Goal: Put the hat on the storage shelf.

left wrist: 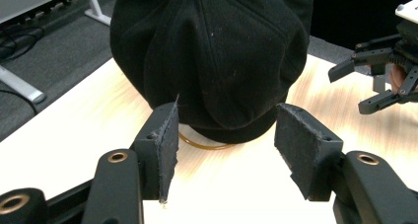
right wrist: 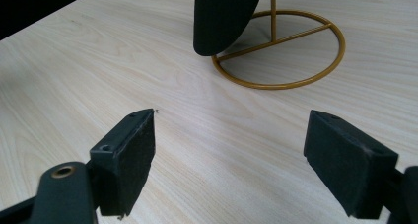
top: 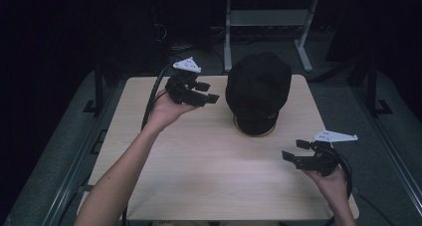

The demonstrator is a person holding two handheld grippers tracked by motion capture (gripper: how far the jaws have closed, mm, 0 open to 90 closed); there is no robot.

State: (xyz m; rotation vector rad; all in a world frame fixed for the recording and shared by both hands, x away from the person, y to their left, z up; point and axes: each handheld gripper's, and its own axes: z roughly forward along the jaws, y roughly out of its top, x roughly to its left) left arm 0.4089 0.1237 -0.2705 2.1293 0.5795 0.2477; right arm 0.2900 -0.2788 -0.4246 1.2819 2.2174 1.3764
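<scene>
While apart from cap (top: pixel 259 89), both tongs gape, empty.

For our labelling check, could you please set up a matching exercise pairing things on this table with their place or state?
Things:
1. black cap
2. gold wire stand
3. left tongs
4. right tongs

Places or states:
A. ring base flat on the table
B. open, near the table's right edge
C. draped over the stand
D. open, left of the cap

Pairs: 1-C, 2-A, 3-D, 4-B

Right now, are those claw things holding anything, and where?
Nothing is held. Both the left gripper and right gripper are open, apart from the black hat.
</scene>
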